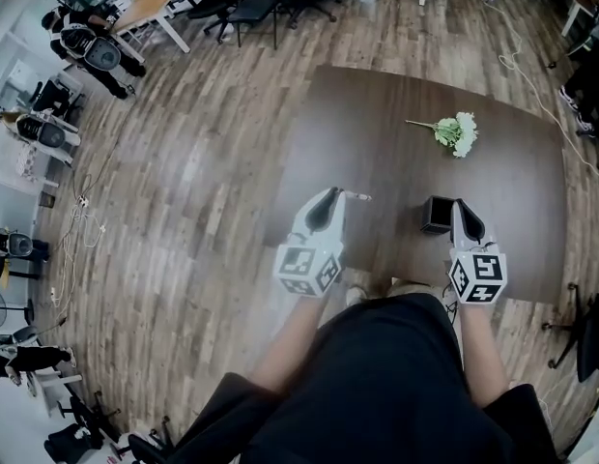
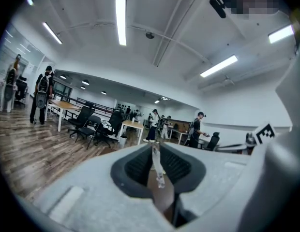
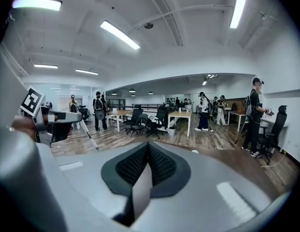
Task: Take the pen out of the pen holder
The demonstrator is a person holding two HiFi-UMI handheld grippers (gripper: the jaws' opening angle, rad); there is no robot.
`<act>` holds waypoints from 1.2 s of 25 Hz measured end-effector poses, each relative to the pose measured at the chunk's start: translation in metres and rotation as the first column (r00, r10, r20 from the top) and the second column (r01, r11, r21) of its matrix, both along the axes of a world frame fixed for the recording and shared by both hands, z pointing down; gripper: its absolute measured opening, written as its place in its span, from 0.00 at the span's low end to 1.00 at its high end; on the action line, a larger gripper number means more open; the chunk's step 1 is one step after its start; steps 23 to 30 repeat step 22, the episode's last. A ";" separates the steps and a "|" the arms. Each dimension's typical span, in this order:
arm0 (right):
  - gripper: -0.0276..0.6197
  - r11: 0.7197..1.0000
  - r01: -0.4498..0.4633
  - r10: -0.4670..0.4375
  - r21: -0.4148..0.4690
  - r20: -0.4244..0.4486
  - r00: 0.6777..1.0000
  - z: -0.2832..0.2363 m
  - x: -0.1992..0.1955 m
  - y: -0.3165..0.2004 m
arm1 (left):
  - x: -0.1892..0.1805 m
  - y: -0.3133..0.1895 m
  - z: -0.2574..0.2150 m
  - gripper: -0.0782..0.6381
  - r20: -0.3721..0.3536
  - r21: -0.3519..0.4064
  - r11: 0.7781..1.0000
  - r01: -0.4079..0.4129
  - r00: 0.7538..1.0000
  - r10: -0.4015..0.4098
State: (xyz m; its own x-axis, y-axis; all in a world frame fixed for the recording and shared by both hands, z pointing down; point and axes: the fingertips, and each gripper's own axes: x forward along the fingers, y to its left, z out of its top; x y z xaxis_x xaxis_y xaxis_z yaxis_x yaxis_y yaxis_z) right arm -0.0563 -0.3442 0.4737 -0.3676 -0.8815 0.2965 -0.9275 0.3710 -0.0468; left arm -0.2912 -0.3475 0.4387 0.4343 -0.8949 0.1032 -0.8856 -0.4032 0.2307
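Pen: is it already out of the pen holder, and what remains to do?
Done: the pen is out of the pen holder. In hand: the left claw grips the pen; the right claw pinches the holder's wall. Left: probably laying the pen down and releasing the holder.

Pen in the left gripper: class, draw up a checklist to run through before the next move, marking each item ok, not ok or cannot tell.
1. Pen clamped between the fingers of the left gripper: ok.
2. Pen fully out of the pen holder: ok, it is off to the holder's left.
3. Pen holder upright: ok.
4. Right gripper steadying the holder: cannot tell. Its fingers are together by the holder's right wall, and contact is unclear.
5. Bare table ahead for setting the pen down: ok. The flower lies farther back.
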 end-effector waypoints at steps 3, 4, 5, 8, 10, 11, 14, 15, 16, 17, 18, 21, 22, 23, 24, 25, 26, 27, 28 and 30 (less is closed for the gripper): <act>0.05 1.000 -0.010 0.010 0.002 -0.001 1.000 -0.001 -0.001 0.005 | 0.003 -0.001 -0.004 0.18 -0.008 0.009 1.000 -0.016 1.000 0.016; 0.05 1.000 -0.012 0.012 0.002 -0.003 1.000 -0.001 0.000 0.006 | 0.004 -0.001 -0.005 0.18 -0.008 0.012 1.000 -0.020 1.000 0.021; 0.05 1.000 -0.014 0.014 0.003 -0.007 1.000 -0.001 0.001 0.007 | 0.005 0.000 -0.006 0.18 -0.008 0.015 1.000 -0.024 1.000 0.024; 0.05 1.000 -0.026 0.026 0.007 -0.020 0.999 -0.003 0.005 0.008 | 0.006 -0.001 -0.008 0.18 -0.006 0.021 0.999 -0.030 1.000 0.030; 0.05 0.999 -0.035 0.035 0.005 -0.025 0.999 -0.001 0.008 0.004 | 0.003 -0.004 -0.006 0.18 -0.003 0.018 0.999 -0.031 1.000 0.031; 0.05 0.999 -0.039 0.040 0.003 -0.027 0.999 -0.001 0.009 0.002 | 0.002 -0.006 -0.005 0.18 -0.002 0.013 0.999 -0.032 0.999 0.032; 0.05 0.999 -0.051 0.051 0.002 -0.030 0.998 -0.002 0.012 -0.002 | 0.000 -0.009 -0.002 0.18 0.001 0.003 0.999 -0.038 0.999 0.038; 0.05 0.999 -0.054 0.054 0.003 -0.030 0.998 -0.003 0.013 -0.002 | 0.000 -0.009 -0.002 0.18 0.004 0.001 0.999 -0.041 0.999 0.041; 0.05 0.998 -0.055 0.055 0.003 -0.031 0.998 -0.004 0.014 -0.003 | 0.000 -0.010 -0.002 0.18 0.005 -0.001 0.999 -0.043 0.999 0.043; 0.05 0.998 -0.055 0.055 0.002 -0.034 0.998 -0.005 0.014 -0.003 | 0.001 -0.011 -0.002 0.18 0.006 -0.002 0.999 -0.046 0.999 0.046; 0.05 0.999 -0.054 0.054 0.002 -0.036 0.998 -0.004 0.015 -0.004 | 0.003 -0.012 -0.002 0.18 0.005 -0.002 0.999 -0.049 0.999 0.049; 0.05 0.999 -0.044 0.044 0.001 -0.041 0.998 -0.002 0.018 -0.009 | 0.012 -0.018 0.000 0.18 0.000 -0.003 0.998 -0.060 0.998 0.060; 0.05 0.999 -0.041 0.041 0.001 -0.042 0.998 0.000 0.019 -0.010 | 0.015 -0.019 0.001 0.18 -0.002 -0.004 0.998 -0.064 0.998 0.064; 0.05 0.999 -0.041 0.041 0.001 -0.042 0.998 0.000 0.019 -0.010 | 0.015 -0.019 0.001 0.18 -0.002 -0.004 0.998 -0.064 0.998 0.064; 0.05 0.999 -0.041 0.041 0.001 -0.042 0.998 0.000 0.019 -0.010 | 0.015 -0.019 0.001 0.18 -0.002 -0.004 0.998 -0.064 0.998 0.064; 0.05 0.999 -0.041 0.041 0.001 -0.042 0.998 0.000 0.019 -0.010 | 0.015 -0.019 0.001 0.18 -0.002 -0.004 0.998 -0.064 0.998 0.064; 0.05 0.999 -0.041 0.041 0.001 -0.042 0.998 0.000 0.019 -0.010 | 0.015 -0.019 0.001 0.18 -0.002 -0.004 0.998 -0.064 0.998 0.064; 0.05 0.999 -0.041 0.041 0.001 -0.042 0.998 0.000 0.019 -0.010 | 0.015 -0.019 0.001 0.18 -0.002 -0.004 0.998 -0.064 0.998 0.064; 0.05 0.999 -0.041 0.041 0.001 -0.042 0.998 0.000 0.019 -0.010 | 0.015 -0.019 0.001 0.18 -0.002 -0.004 0.998 -0.064 0.998 0.064; 0.05 0.999 -0.041 0.041 0.001 -0.042 0.998 0.000 0.019 -0.010 | 0.015 -0.019 0.001 0.18 -0.002 -0.004 0.998 -0.064 0.998 0.064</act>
